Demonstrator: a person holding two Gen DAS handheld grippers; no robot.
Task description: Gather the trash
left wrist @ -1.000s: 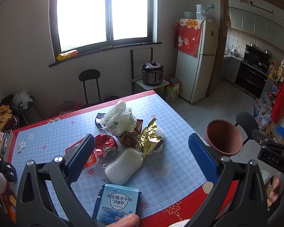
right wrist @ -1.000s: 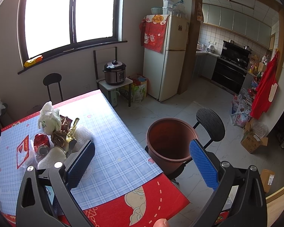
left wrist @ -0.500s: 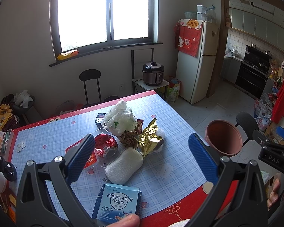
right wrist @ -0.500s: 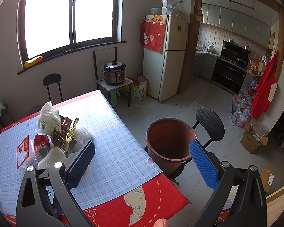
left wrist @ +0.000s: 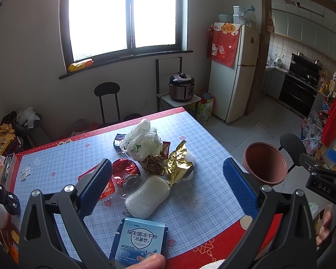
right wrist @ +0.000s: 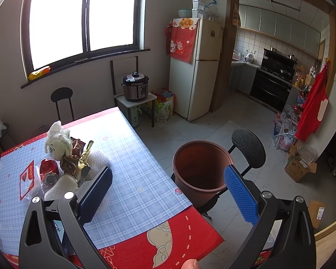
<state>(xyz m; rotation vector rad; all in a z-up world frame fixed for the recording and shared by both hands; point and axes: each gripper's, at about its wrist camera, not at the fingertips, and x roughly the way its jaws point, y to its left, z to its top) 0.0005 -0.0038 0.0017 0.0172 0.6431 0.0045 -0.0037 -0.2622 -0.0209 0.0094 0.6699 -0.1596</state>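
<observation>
A pile of trash lies mid-table: a white plastic bag [left wrist: 143,142], a gold foil wrapper [left wrist: 179,164], a crushed red can [left wrist: 125,171], a white sponge [left wrist: 147,196] and a blue packet [left wrist: 140,238] nearest me. My left gripper [left wrist: 168,189] is open and empty, held above the pile's near side. My right gripper [right wrist: 168,192] is open and empty over the table's right edge. A brown bin [right wrist: 200,168] stands on a chair beside the table; it also shows in the left wrist view [left wrist: 265,162].
The table has a blue checked cloth [right wrist: 132,157] with a red border. A black chair [right wrist: 248,149] holds the bin. A fridge [right wrist: 196,67] and a rice cooker [right wrist: 135,87] on a small stand are beyond. Snack bags [left wrist: 1,137] crowd the left.
</observation>
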